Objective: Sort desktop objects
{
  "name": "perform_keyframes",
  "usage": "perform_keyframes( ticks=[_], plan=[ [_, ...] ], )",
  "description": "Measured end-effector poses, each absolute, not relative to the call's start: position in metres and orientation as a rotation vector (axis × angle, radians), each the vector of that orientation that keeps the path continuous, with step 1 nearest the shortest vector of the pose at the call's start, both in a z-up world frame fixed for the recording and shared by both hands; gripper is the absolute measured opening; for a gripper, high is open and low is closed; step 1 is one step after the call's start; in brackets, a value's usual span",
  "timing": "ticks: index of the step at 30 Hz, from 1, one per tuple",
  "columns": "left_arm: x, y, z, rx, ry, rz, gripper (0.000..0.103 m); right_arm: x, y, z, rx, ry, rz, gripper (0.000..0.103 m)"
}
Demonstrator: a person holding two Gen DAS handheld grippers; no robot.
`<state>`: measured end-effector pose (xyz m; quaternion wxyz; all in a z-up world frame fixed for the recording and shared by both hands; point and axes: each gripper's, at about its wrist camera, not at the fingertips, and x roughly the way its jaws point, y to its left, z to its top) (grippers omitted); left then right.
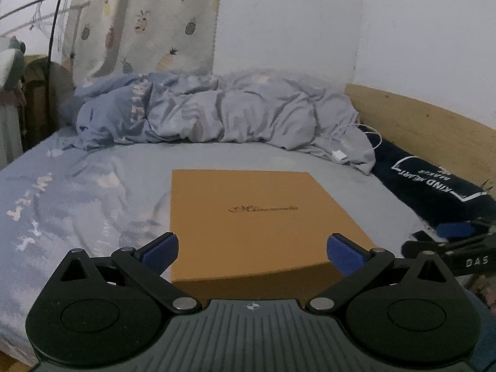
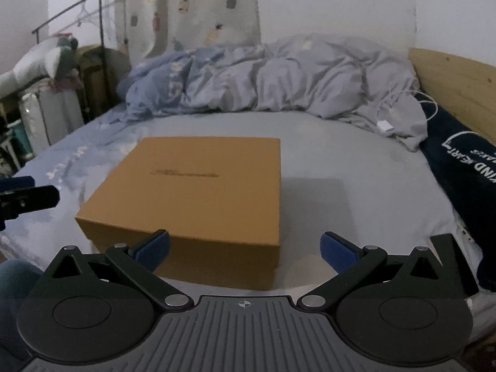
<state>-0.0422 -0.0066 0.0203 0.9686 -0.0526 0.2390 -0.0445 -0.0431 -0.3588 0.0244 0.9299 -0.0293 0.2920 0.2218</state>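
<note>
Left wrist view: the brown box (image 1: 245, 217) lies flat on the bed (image 1: 77, 192), lid closed, script lettering on top. Bare blue sheet runs along the box's left side and behind it up to the crumpled duvet (image 1: 217, 111). Right of the box a strip of sheet separates it from the dark pillow (image 1: 434, 186) lying against the wooden headboard (image 1: 434, 124). A white charger cable (image 1: 350, 142) rests on the duvet's right end, well apart from the box. The left hand-held gripper (image 1: 251, 249) is spread wide and holds nothing; the box's near edge sits between its blue pads (image 1: 161, 249), neither pad touching it. Part of the right hand-held gripper (image 1: 449, 248) shows just right of the box's near corner.

Right wrist view: the box (image 2: 192, 186) sits left of centre, with open sheet (image 2: 356, 192) to its right as far as the pillow (image 2: 458, 167). The right hand-held gripper (image 2: 245, 248) is spread wide and empty; its left pad (image 2: 153, 248) overlaps the box's near face, its right pad is clear of the box's right corner. Contact cannot be judged. The left hand-held gripper's finger (image 2: 28, 198) shows left of the box.
</note>
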Motion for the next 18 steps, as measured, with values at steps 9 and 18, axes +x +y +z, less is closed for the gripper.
perform_keyframes(
  ticks=[9, 18],
  plan=[
    [-0.0484, -0.0067, 0.0213, -0.117, 0.473, -0.041, 0.103, -0.0512, -0.3535, 0.0233, -0.043, 0.619, 0.471, 0.103],
    [-0.0507, -0.0104, 0.0208, -0.084, 0.487, -0.052, 0.103, -0.0517, -0.3553, 0.0232, -0.035, 0.622, 0.464, 0.103]
  ],
)
